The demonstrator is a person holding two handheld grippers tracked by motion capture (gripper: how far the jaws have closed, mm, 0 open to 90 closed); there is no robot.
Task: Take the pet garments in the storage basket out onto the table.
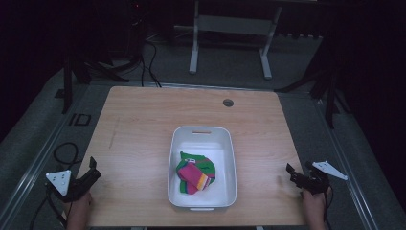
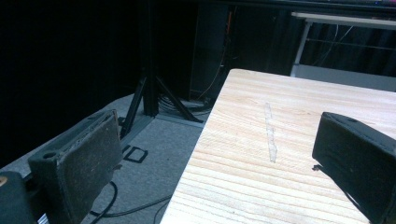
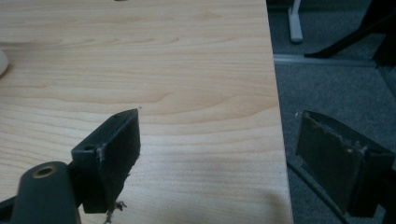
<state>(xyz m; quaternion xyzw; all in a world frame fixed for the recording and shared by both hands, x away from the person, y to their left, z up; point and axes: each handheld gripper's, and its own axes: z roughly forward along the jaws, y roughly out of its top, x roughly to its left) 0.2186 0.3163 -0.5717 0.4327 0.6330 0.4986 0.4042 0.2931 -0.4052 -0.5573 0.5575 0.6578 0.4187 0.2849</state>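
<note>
Currently idle on both sides. Left hand-held gripper parked at the near left corner of the surface, jaws spread, nothing between them; own view looking along the left edge, one jaw over the floor, the other over the wood, past a pale scuff. Centre: white tub lying lengthwise away from the person, near half holding a bundle of socks, green with pink and a striped band, long axis hard to call, roughly diagonal. Bundle to the right and slightly forward of the left hand-held gripper, to the left of the right one; both well apart from it, neither clearly nearer. Right hand-held gripper at the near right edge, jaws spread, empty. Its own view: one jaw over wood, one over carpet, a sliver of tub rim at far left. Socks legible from the high view.
</note>
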